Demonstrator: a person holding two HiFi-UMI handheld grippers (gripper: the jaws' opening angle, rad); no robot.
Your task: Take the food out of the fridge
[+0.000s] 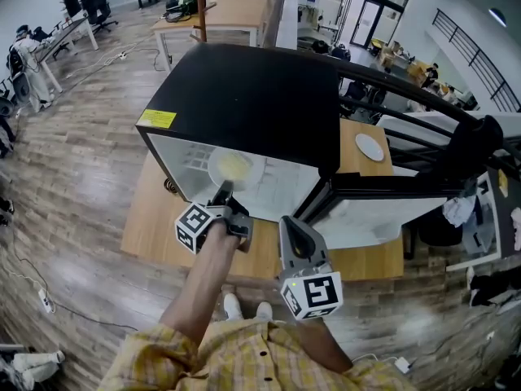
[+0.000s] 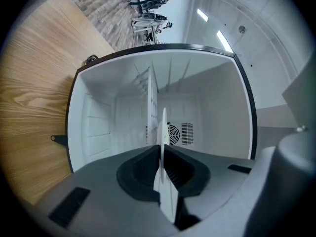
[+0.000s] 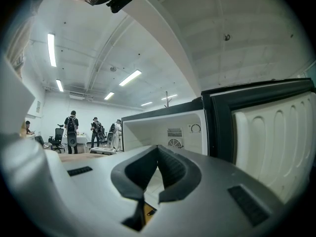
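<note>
- The fridge (image 1: 244,96) stands on the table (image 1: 155,226) with its door (image 1: 383,210) swung wide to the right, so the whole compartment is open to reach from the front
- The food (image 1: 234,165), a pale yellow patch, lies on a white plate (image 1: 254,169) inside the fridge, near the front opening; it is not out yet
- The left gripper (image 1: 223,192) reaches into the opening, and its jaws are closed down to a narrow gap on the near rim of the plate. In the left gripper view the rim shows edge-on between the two pads, with both pressing on it
- That gripper is turned on its side, so that one jaw is above the flat rim and the other below. This is judged to be the only hold that a thin, level plate allows
- The plate is gripped rather than the food itself, which probably lets the food come out untouched and level
- The right gripper (image 1: 291,228) hangs just outside the fridge, in front of the door hinge side. Its jaws are together with nothing between them
- It is clear of the left gripper's way out and appears to be kept in reserve
- Judged step: plate secured, withdrawal not begun. A one-sided rim hold may let the plate tip, so the pull should be straight and level
</note>
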